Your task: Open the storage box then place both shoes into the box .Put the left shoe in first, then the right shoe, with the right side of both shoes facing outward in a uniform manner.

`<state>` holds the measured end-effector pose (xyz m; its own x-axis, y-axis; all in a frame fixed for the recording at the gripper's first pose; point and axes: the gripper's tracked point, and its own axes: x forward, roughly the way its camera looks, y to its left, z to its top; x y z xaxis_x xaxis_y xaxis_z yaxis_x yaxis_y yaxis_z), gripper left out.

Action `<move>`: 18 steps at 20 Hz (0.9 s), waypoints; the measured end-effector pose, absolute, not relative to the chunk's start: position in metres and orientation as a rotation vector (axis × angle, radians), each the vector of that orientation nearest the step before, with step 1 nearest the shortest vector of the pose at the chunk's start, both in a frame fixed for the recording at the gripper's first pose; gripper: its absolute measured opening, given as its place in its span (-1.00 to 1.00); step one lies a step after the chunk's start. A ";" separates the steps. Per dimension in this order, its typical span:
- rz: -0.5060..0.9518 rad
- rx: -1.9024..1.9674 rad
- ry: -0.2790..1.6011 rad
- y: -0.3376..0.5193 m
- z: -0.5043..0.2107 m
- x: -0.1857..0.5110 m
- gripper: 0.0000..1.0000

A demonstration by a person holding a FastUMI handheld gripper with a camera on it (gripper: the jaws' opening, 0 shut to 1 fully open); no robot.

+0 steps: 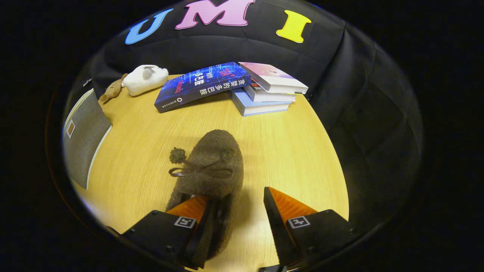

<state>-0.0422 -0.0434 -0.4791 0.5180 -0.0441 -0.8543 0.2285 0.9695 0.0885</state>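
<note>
A brown fuzzy shoe (pixel 213 162) with a bow and a pom-pom lies on the wooden table (pixel 295 151), its toe pointing away from me. My gripper (pixel 236 194) is open around the shoe's heel end. The left finger (pixel 191 209) sits at the shoe's opening. The shoe's right side wall stands between the fingers, close to the left one. The right finger (pixel 281 206) is apart from the shoe, with bare table showing in the gap. A grey fabric storage box (pixel 83 138) with a white trim stands off to the left of the shoe.
Beyond the shoe lies a blue book (pixel 202 86) leaning on a stack of books (pixel 266 92). A white plush toy (pixel 145 79) and a small brown one (pixel 112 90) sit at the far left. The table's edge runs close on the right.
</note>
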 end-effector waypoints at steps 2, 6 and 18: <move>-0.168 0.203 1.027 -0.041 -0.487 -0.037 0.04; -0.182 0.160 1.037 -0.039 -0.495 -0.032 -0.73; -0.248 0.271 0.983 -0.030 -0.429 -0.033 -0.89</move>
